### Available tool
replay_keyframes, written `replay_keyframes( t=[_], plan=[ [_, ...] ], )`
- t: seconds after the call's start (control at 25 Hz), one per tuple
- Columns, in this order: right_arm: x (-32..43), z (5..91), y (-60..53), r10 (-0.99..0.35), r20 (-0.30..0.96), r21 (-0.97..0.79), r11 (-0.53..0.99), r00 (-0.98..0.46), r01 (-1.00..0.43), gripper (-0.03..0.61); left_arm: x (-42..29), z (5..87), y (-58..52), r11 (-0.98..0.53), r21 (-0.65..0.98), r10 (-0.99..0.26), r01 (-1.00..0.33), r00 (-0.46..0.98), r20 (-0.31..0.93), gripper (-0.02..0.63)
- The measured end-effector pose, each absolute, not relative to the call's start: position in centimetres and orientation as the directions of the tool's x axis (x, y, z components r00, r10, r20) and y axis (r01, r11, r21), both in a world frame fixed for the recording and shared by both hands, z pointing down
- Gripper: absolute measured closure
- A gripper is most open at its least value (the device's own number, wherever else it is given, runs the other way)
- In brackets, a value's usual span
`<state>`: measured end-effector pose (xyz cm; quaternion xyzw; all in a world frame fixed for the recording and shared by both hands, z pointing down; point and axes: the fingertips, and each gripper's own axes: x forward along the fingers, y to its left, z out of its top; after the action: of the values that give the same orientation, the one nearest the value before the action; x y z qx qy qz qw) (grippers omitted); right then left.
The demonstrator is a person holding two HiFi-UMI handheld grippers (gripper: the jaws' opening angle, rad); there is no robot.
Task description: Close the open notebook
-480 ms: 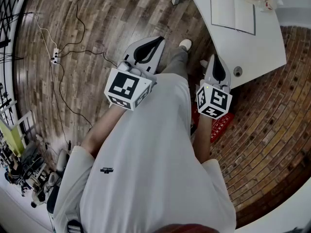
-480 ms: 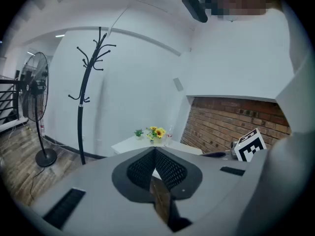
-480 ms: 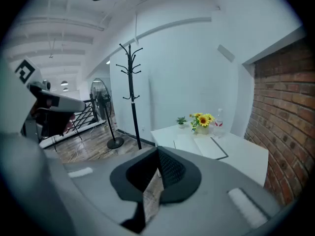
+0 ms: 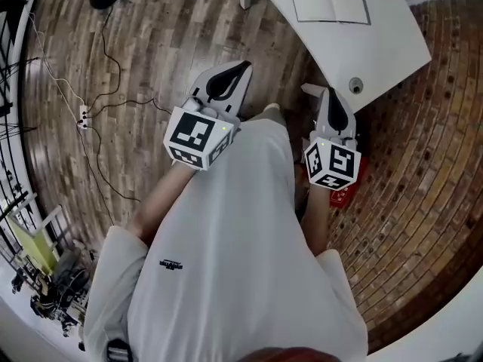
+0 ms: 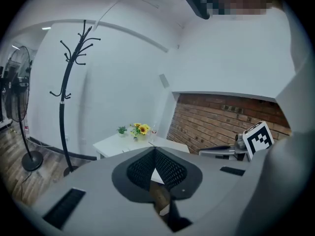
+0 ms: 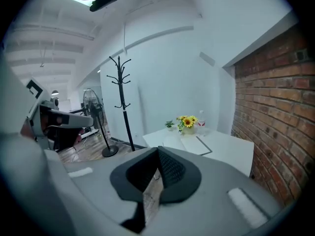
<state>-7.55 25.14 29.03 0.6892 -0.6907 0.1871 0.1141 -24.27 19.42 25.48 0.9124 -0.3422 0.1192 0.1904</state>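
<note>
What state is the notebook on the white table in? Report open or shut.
Open: the notebook lies spread flat on the white table, two pages side by side.

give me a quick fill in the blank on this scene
1. The notebook on the table is not yet closed; it lies ____.
2. The right gripper has its jaws ____, with nothing between them.
3. The flowers on the table have ____ petals.
Missing words: open; shut; yellow
</note>
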Motion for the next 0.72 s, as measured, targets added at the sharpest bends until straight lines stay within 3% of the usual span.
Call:
replay_keyframes(
  t=[0.32, 0.72],
  plan=[
    [-2.5, 26.5, 26.3, -0.942, 0.331, -0.176, -0.001, -0.058, -0.984, 0.569, -15.7, 24.4, 20.7, -0.747, 0.248, -0.516, -0.617, 0.773, 0.368, 0.604],
    [6.7, 28.3, 30.3, -0.938, 0.345, -0.230, -0.064, -0.020, -0.971, 0.568, -5.9, 25.1, 24.0, -0.799, 0.238, -0.443, -0.552, 0.808, 0.389, 0.604]
  ],
)
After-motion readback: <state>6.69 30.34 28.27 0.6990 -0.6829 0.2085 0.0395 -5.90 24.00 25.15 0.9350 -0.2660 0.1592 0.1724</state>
